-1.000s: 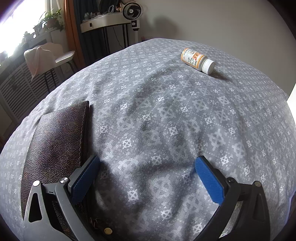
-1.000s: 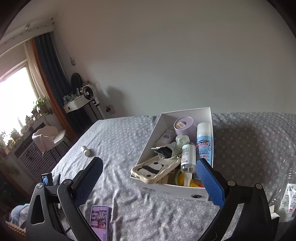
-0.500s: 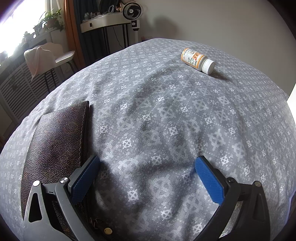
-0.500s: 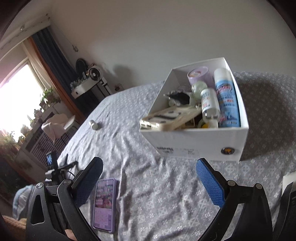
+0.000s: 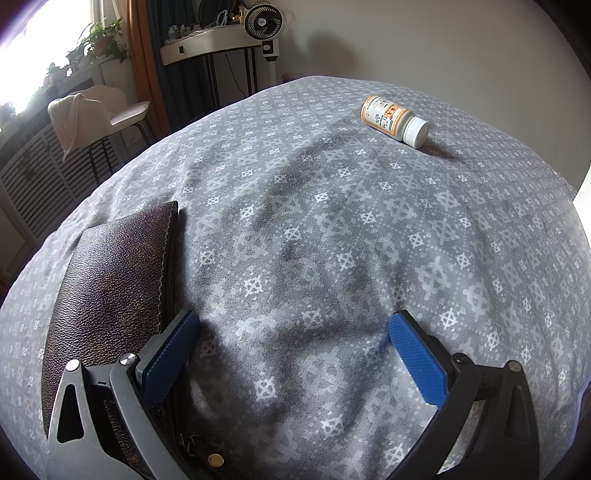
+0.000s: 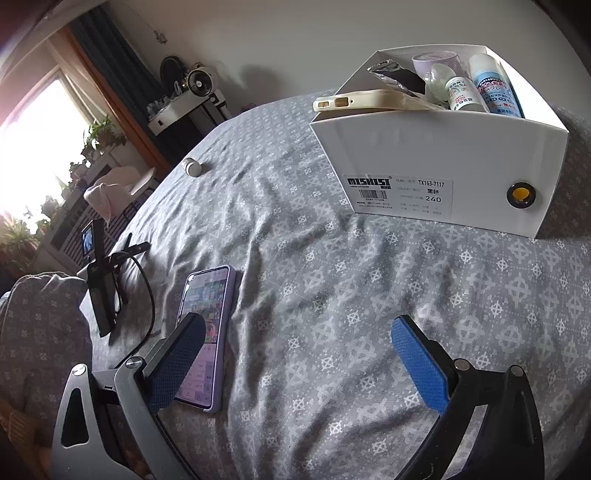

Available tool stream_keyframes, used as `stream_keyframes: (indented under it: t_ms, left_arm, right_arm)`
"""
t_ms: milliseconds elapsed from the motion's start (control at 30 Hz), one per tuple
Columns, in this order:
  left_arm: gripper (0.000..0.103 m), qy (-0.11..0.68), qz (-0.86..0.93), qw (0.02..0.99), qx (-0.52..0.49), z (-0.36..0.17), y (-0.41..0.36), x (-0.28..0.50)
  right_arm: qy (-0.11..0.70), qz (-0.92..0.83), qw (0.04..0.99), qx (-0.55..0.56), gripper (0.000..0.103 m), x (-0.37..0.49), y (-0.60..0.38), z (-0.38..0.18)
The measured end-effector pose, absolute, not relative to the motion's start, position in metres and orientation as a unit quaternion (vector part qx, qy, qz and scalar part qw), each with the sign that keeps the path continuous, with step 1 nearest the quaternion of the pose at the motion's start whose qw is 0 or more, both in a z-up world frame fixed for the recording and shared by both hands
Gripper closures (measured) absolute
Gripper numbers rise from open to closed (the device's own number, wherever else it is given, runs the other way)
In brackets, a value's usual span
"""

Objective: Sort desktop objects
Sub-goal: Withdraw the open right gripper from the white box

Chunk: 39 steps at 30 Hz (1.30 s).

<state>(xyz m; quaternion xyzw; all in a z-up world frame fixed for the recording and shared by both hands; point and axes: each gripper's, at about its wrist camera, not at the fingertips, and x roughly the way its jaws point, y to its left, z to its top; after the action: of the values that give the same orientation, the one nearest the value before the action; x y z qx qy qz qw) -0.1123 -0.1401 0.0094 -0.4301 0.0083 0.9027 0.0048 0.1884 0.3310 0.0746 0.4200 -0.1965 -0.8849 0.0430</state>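
Note:
My left gripper (image 5: 293,341) stands open and empty just above the grey patterned cloth. A dark brown leather wallet (image 5: 110,291) lies beside and under its left finger. A white pill bottle (image 5: 394,120) with an orange label lies on its side far ahead. My right gripper (image 6: 295,345) is open and empty, low over the cloth. A lit phone in a purple case (image 6: 207,325) lies flat by its left finger. The white box (image 6: 436,177) stands ahead right, holding a cream phone case (image 6: 365,100), spray bottles (image 6: 493,86) and other items. The pill bottle (image 6: 192,167) shows far left.
A black camera on a small tripod with a cable (image 6: 101,273) stands at the table's left edge. Beyond the table are a chair with a towel (image 5: 88,118), a shelf with a fan (image 5: 262,27), plants and a bright window.
My right gripper has dropped lower and closer to the cloth, so the box now sits higher and the phone lies right by its left finger. The left gripper has not moved.

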Motion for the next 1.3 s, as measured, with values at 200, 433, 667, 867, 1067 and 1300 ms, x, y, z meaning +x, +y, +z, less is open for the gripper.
stream_keyframes:
  t_ms: [200, 433, 667, 867, 1067, 1300]
  left_arm:
    - [0.000, 0.008, 0.903, 0.005, -0.430, 0.009, -0.140, -0.113]
    - [0.000, 0.008, 0.903, 0.006, -0.430, 0.009, -0.140, -0.112]
    - [0.000, 0.005, 0.904, 0.008, -0.428, 0.009, -0.141, -0.112]
    - [0.000, 0.006, 0.904, 0.007, -0.427, 0.009, -0.141, -0.112]
    - [0.000, 0.007, 0.903, 0.007, -0.429, 0.009, -0.139, -0.112]
    - [0.000, 0.008, 0.903, 0.007, -0.430, 0.009, -0.139, -0.111]
  right_arm:
    - [-0.208, -0.876, 0.028, 0.433, 0.002, 0.190, 0.338, 0.066]
    - [-0.242, -0.863, 0.012, 0.444, 0.002, 0.185, 0.350, 0.052]
    - [-0.242, -0.851, 0.007, 0.465, 0.002, 0.177, 0.348, 0.042]
    - [-0.239, -0.847, 0.002, 0.475, 0.001, 0.173, 0.345, 0.036]
    - [-0.241, -0.847, 0.004, 0.474, 0.000, 0.170, 0.345, 0.035]
    - [-0.236, -0.846, 0.011, 0.478, 0.000, 0.170, 0.341, 0.034]
